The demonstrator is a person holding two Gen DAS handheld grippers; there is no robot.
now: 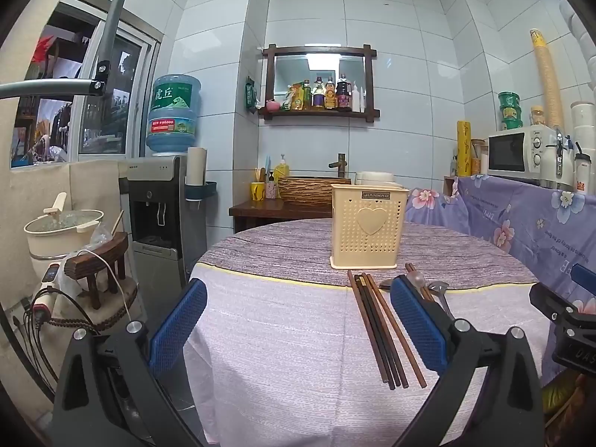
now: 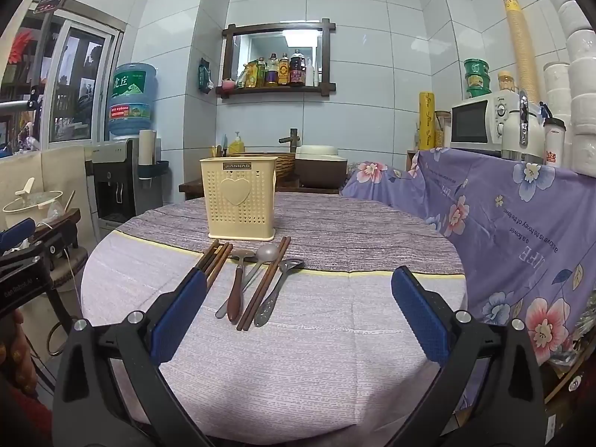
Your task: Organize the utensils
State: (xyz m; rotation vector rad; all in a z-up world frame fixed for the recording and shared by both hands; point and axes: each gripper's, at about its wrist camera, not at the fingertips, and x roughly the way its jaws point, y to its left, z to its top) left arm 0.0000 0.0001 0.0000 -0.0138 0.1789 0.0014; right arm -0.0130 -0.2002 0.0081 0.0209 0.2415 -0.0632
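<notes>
A cream perforated utensil holder (image 1: 367, 231) with a heart on its front stands upright on the round table; it also shows in the right wrist view (image 2: 241, 204). In front of it lie several brown chopsticks (image 1: 380, 329) (image 2: 214, 259), a wooden-handled spoon (image 2: 236, 294), a metal spoon (image 2: 260, 257), a chopstick pair (image 2: 264, 285) and a metal opener-like utensil (image 2: 277, 290). My left gripper (image 1: 298, 320) is open and empty, left of the chopsticks. My right gripper (image 2: 298, 316) is open and empty, hovering before the utensils.
The table's lilac cloth (image 2: 298, 372) has a darker band at the back. A flowered purple cover (image 2: 521, 231) drapes a counter with a microwave (image 2: 480, 121) at the right. A water dispenser (image 1: 160, 201) and a pot (image 1: 61, 227) stand at the left.
</notes>
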